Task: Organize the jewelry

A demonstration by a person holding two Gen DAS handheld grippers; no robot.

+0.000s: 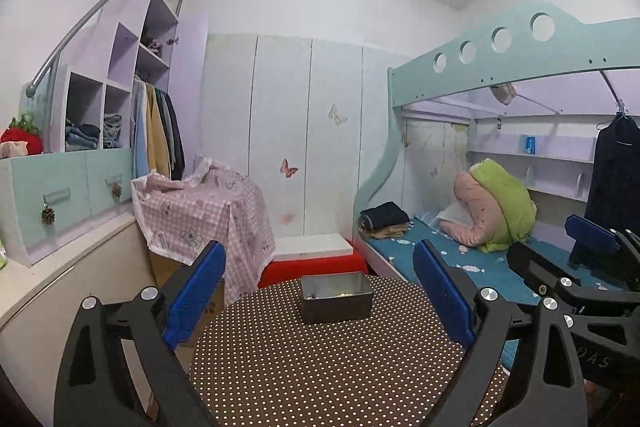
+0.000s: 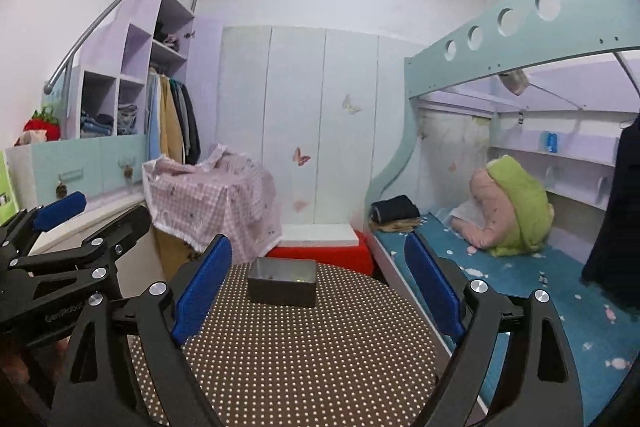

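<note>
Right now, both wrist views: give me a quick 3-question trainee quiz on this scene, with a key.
1. True or false: the left gripper is shut on a piece of jewelry.
2. Where does the metal box stand? A) on the blue bed B) on the dotted round table C) on the red stool
3. Fill in: the right gripper has its jaws ____.

Key
1. False. Its jaws stand wide, with nothing between the blue pads.
2. B. It stands toward the table's far edge, open top up, with a few small items inside, too small to identify.
3. Open, with nothing held.
</note>
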